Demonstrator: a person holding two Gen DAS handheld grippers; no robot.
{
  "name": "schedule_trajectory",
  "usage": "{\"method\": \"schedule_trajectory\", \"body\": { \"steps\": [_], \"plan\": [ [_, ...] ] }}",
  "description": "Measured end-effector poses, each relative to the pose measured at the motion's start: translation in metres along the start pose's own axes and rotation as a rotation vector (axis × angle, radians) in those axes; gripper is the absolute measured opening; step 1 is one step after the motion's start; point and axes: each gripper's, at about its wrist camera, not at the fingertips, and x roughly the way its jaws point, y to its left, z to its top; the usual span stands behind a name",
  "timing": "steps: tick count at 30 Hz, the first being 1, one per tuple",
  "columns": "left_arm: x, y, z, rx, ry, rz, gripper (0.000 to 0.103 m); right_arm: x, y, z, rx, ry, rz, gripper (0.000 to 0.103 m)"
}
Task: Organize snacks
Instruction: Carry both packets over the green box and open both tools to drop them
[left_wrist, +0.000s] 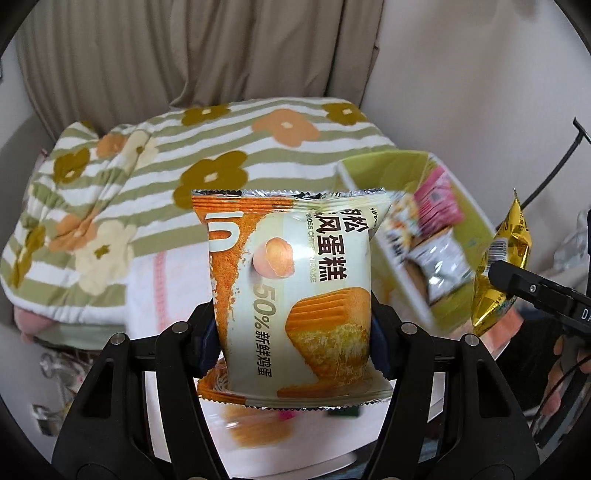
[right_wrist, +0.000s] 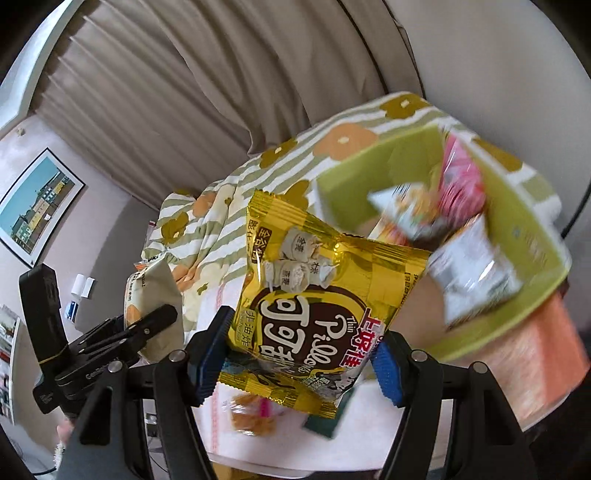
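Note:
My left gripper (left_wrist: 295, 332) is shut on an orange and cream cake packet (left_wrist: 291, 288), held upright above the white table. My right gripper (right_wrist: 301, 350) is shut on a gold cocoa snack packet (right_wrist: 314, 295), held up in the air. That gold packet also shows at the right of the left wrist view (left_wrist: 502, 266). The cake packet shows at the left of the right wrist view (right_wrist: 155, 291). A green box (left_wrist: 384, 166) with several snack packets in it stands to the right, beyond both grippers; it also shows in the right wrist view (right_wrist: 388, 173).
A folded striped floral blanket (left_wrist: 166, 177) lies behind the table. More loose snacks (right_wrist: 251, 417) lie on the white table (right_wrist: 369, 443) under the grippers. Beige curtains (left_wrist: 184, 48) hang at the back. An orange surface (right_wrist: 546, 354) sits under the green box.

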Motion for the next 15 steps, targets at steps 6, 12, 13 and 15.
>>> {"method": "schedule_trajectory", "body": {
  "steps": [6,12,13,15],
  "plan": [
    [0.029,-0.068,0.026,-0.043,-0.005,-0.02,0.061,-0.01,-0.055,0.049,-0.093,0.035,-0.018,0.065],
    [0.071,-0.128,0.034,-0.081,0.063,-0.034,0.061,-0.004,-0.098,0.073,-0.136,0.107,-0.017,0.065],
    [0.079,-0.137,0.033,-0.085,0.08,-0.037,0.061,-0.002,-0.104,0.074,-0.14,0.12,-0.015,0.065],
    [0.094,-0.153,0.031,-0.082,0.111,-0.037,0.061,-0.001,-0.116,0.076,-0.139,0.14,-0.02,0.065]
  ]
}}
